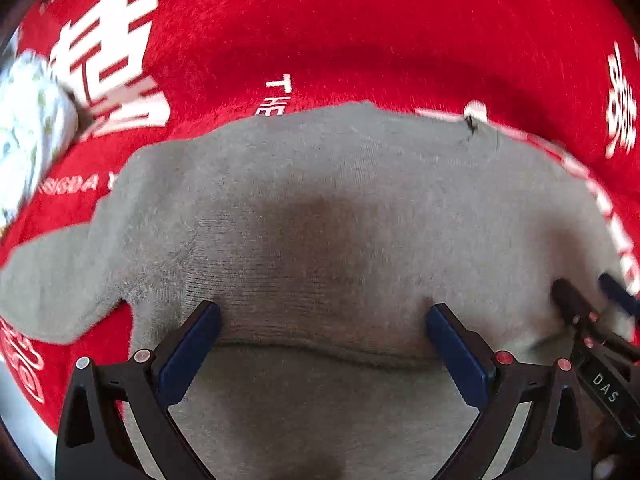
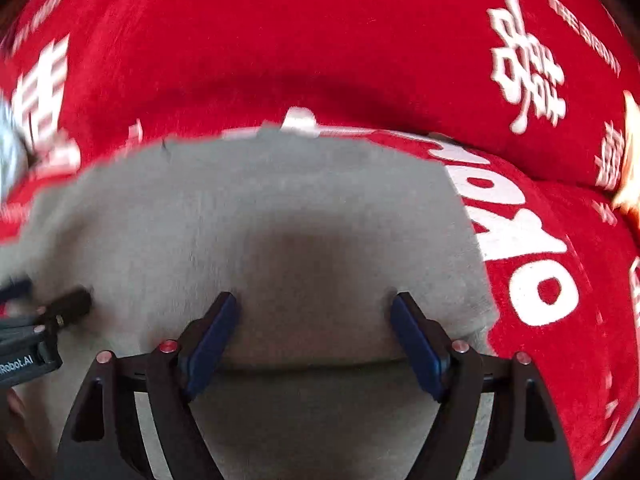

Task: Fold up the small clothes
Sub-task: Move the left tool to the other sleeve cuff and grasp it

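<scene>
Red blanket [image 1: 360, 40] beyond grey garment [image 1: 320, 200] open; crumpled white cloth [image 1: 28, 120] blocks far left.

A red plush blanket [image 1: 360, 32] with white lettering and large white characters covers the whole surface. At nine o'clock in the left wrist view, a crumpled white cloth [image 1: 28, 120] with a small greenish print lies on it, blurred.

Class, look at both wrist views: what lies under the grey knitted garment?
The grey knitted garment lies on a red cloth with white lettering, which shows beyond its far and side edges. A folded layer of the garment overlaps its near part. What the red cloth rests on is covered.
</scene>
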Motion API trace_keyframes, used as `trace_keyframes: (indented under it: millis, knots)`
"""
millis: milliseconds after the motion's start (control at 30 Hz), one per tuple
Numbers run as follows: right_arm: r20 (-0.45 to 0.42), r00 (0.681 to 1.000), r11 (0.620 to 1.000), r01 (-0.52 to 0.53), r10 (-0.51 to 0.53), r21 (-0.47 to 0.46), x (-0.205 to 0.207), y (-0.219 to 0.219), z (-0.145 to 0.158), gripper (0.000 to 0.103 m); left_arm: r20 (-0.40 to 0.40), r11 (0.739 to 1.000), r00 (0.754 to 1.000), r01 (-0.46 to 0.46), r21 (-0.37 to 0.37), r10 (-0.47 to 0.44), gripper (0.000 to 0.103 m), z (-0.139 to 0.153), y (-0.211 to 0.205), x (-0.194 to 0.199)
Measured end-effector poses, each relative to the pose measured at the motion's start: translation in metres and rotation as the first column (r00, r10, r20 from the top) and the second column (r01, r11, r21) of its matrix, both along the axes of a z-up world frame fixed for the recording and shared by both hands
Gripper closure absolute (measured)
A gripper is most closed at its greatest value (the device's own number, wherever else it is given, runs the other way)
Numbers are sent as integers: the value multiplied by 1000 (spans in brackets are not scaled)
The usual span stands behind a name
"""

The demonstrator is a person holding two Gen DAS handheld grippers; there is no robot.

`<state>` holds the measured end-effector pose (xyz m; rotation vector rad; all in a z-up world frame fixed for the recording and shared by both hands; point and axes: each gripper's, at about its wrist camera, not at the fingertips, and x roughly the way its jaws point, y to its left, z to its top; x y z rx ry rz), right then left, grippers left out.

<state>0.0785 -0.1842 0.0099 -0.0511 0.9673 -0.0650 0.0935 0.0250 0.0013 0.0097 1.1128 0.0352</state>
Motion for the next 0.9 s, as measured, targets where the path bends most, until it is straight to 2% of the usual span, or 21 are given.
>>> trace_keyframes:
  millis: [67, 133, 233, 367, 433, 467, 533, 567, 600, 633, 667, 700, 767, 800, 833, 900]
  knots:
    - [-13, 1000, 1000, 17, -17, 6, -5, 1, 5, 20, 3, 1000, 1000, -10, -25, 10, 0, 5, 3, -8]
    - [9, 1000, 998, 26, -26, 62, -16, -1, 11, 20, 5, 997, 1000, -19, -76, 20, 0, 10, 9, -20]
    - [2, 1000, 999, -1, 1, 52, -29, 10, 2, 17, -8, 995, 998, -61, -75, 60, 0, 7, 28, -35]
    - [14, 1000, 998, 8, -9, 62, -42, 12, -2, 15, 13, 981, 986, -163, -107, 165, 0, 13, 82, -60]
    - [29, 1000, 999, 0, -2, 47, -46, 16, -3, 14, 34, 963, 966, -252, -101, 256, 0, 17, 124, -72]
    - [30, 1000, 999, -3, 2, 32, -47, 19, -3, 14, 42, 948, 950, -304, -91, 309, 0, 17, 146, -77]
    - [41, 999, 1000, -3, 2, 2, -47, 24, -4, 14, 43, 901, 902, -426, -79, 430, 0, 15, 197, -86]
    - [44, 999, 1000, -2, 2, -5, -48, 25, -4, 13, 37, 867, 868, -491, -82, 495, 0, 12, 226, -91]
    - [47, 999, 1000, 1, 0, -11, -48, 26, -4, 13, 24, 822, 823, -563, -90, 567, 0, 8, 258, -96]
    - [50, 999, 1000, 8, -7, -19, -48, 28, -4, 12, 19, 792, 795, -602, -98, 607, 0, 4, 277, -100]
    - [52, 999, 1000, 11, -10, -22, -49, 28, -4, 12, 14, 753, 756, -650, -104, 654, 0, -1, 300, -107]
    - [54, 998, 1000, 14, -13, -26, -49, 29, -4, 12, 5, 701, 705, -705, -107, 709, 0, -7, 329, -113]
    - [58, 998, 999, 19, -17, -38, -49, 30, -4, 12, -17, 646, 655, -749, -148, 755, 0, -17, 361, -123]
    - [60, 998, 999, 21, -19, -44, -49, 31, -3, 12, -17, 622, 637, -758, -195, 771, 0, -19, 376, -126]
    - [64, 998, 998, 25, -21, -54, -50, 33, -3, 12, 9, 612, 624, -762, -211, 781, 0, -16, 386, -127]
    - [67, 997, 997, 31, -26, -72, -51, 35, -3, 11, 11, 624, 642, -740, -253, 766, 0, -15, 399, -117]
